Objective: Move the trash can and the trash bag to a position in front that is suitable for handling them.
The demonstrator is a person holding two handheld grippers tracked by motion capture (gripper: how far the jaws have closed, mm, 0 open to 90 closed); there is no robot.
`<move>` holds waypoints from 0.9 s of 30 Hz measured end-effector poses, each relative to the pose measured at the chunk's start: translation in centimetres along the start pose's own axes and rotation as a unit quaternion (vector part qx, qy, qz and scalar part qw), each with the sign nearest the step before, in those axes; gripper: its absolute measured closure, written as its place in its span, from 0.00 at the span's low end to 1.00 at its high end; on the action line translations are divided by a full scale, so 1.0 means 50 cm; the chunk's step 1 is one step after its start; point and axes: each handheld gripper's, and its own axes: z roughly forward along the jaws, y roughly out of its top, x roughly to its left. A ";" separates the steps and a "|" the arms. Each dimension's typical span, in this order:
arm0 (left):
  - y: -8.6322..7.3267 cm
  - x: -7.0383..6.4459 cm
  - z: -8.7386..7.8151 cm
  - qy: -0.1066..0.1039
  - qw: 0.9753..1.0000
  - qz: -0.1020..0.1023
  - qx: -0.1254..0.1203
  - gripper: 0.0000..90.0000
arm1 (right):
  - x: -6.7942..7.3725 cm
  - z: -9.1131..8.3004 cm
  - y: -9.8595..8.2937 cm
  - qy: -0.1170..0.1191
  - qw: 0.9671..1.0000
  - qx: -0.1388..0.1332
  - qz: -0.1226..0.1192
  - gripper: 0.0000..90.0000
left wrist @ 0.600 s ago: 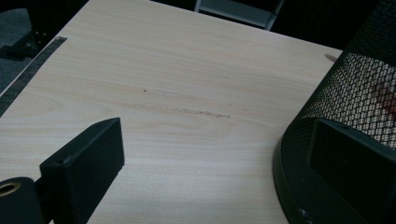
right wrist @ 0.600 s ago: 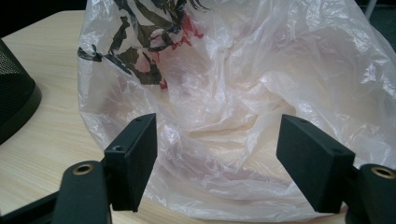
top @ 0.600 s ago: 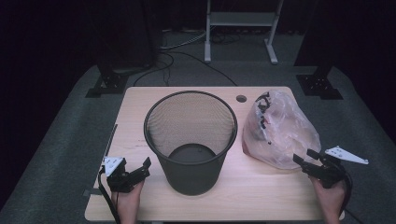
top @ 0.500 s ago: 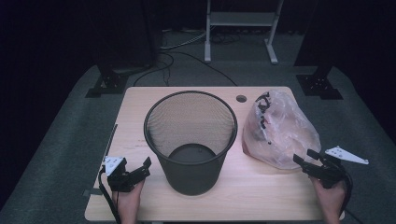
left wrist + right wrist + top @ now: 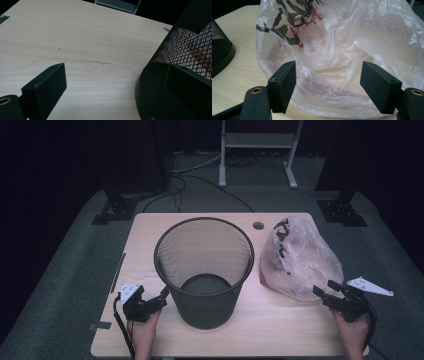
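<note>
1. Your right gripper (image 5: 330, 296) sits at the near right of the bench (image 5: 280, 330), and the plastic bag (image 5: 300, 257) lies straight ahead of it, up and slightly left in the high view. In the right gripper view the bag (image 5: 342, 50) bulges between and beyond the two fingers (image 5: 283, 85), which are spread wide and grasp nothing.

2. Whether the fingertips already brush the bag's lower folds I cannot tell; the plastic looks just in front of them.

3. Your left gripper (image 5: 161, 299) rests at the near left of the bench, its tip just beside the lower wall of the mesh bin (image 5: 204, 270). In the left gripper view its fingers (image 5: 47, 86) are released, one over bare wood and the other up against the bin's mesh (image 5: 180, 65); nothing is held.

4. The right hand is clearly the nearer one to the bag; the bin stands between the bag and your left hand.

5. The bag is thin, clear, crumpled film with black and red print near its far top. It lies slumped as a rounded heap, its long axis running from the far left toward the near right, near the right bench edge.

6. The bin is black, round, upright and open-topped, standing at mid-bench just left of the bag.
</note>
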 end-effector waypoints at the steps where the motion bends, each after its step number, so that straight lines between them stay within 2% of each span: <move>1: 0.000 -0.001 0.001 -0.002 1.000 0.000 0.000 0.03 | 0.000 0.000 0.000 0.000 1.000 -0.001 0.000 0.32; 8: -0.002 -0.011 0.007 -0.016 1.000 0.001 0.001 0.05 | -0.001 -0.001 0.000 0.000 1.000 -0.001 0.000 0.32; 16: -0.002 -0.014 0.009 -0.020 1.000 -0.001 0.002 0.06 | 0.002 -0.001 0.000 0.002 1.000 -0.002 -0.003 0.32; 24: -0.008 -0.035 0.017 -0.049 0.999 0.021 0.009 0.06 | 0.000 -0.003 -0.001 0.002 1.000 -0.004 0.001 0.32; 27: -0.011 -0.046 0.019 -0.052 0.998 0.028 0.012 0.06 | -0.002 -0.003 -0.001 0.003 1.000 -0.005 0.001 0.32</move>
